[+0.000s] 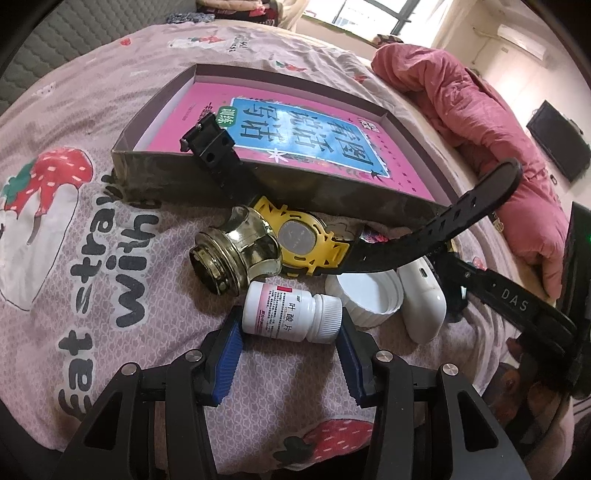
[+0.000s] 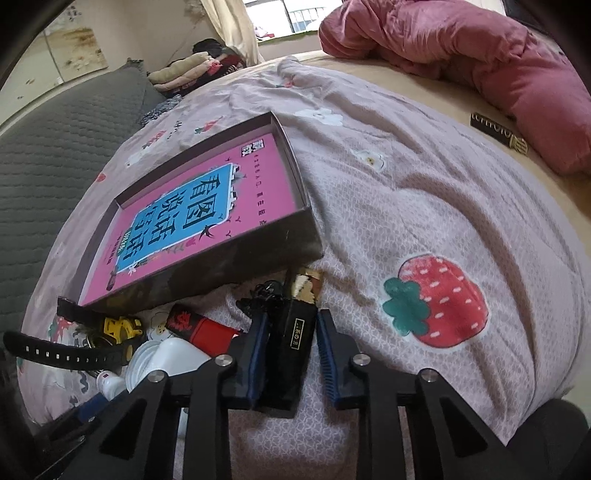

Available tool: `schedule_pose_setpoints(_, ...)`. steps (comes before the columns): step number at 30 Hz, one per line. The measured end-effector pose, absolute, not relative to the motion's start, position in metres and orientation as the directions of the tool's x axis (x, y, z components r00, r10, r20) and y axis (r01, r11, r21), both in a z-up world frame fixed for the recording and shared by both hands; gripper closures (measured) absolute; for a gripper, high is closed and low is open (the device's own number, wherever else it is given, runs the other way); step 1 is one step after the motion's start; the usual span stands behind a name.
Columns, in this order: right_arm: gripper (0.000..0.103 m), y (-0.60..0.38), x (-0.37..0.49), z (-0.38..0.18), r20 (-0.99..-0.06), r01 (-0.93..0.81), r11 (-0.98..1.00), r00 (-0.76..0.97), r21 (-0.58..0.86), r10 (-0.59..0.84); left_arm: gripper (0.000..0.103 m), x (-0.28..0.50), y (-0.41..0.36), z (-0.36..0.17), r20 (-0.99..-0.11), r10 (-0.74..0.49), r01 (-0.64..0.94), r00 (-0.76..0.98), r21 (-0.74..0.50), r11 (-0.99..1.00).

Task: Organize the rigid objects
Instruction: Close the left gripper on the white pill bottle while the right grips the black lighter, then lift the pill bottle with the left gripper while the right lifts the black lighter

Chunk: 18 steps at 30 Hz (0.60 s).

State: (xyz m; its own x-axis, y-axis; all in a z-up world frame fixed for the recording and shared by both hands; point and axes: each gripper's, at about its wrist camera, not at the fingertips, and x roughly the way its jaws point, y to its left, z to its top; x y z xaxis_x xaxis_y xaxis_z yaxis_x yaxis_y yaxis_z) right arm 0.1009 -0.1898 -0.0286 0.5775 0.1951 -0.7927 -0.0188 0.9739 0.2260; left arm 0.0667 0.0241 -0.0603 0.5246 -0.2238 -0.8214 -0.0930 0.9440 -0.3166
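Pinching pill bottle (image 1: 291, 314), left gripper (image 1: 291, 345); right gripper (image 2: 290, 354) clamps half-hidden black box (image 2: 291, 343).

Bedspread (image 1: 92, 236) pale mauve, red strawberries, black lettering. Box (image 1: 155, 168) dark brown. Book (image 1: 295, 129) pink, blue panel. Watch (image 1: 306, 243) yellow, black strap. Bottle (image 1: 291, 314) white, pink label. Quilt (image 2: 480, 48) rose. Pads (image 1: 229, 354) blue.

Soft daylight from window (image 1: 373, 18) far beyond the jaws, blown out white. Even, shadowless on bedspread (image 2: 424, 192) ahead. Strong fisheye bending, dark vignette at corners. Sharp near jaws; slight smear toward edges. Glare on glass bottle (image 1: 236, 254).
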Motion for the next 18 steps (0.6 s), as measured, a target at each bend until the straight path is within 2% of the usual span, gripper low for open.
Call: schedule_pose_setpoints(18, 0.080, -0.195, 0.090, -0.013, -0.759, -0.083, 0.979, 0.621, 0.187, 0.198, 0.055, 0.046, 0.021, -0.050, -0.801, -0.285, -0.063, 0.527, -0.371, 0.927)
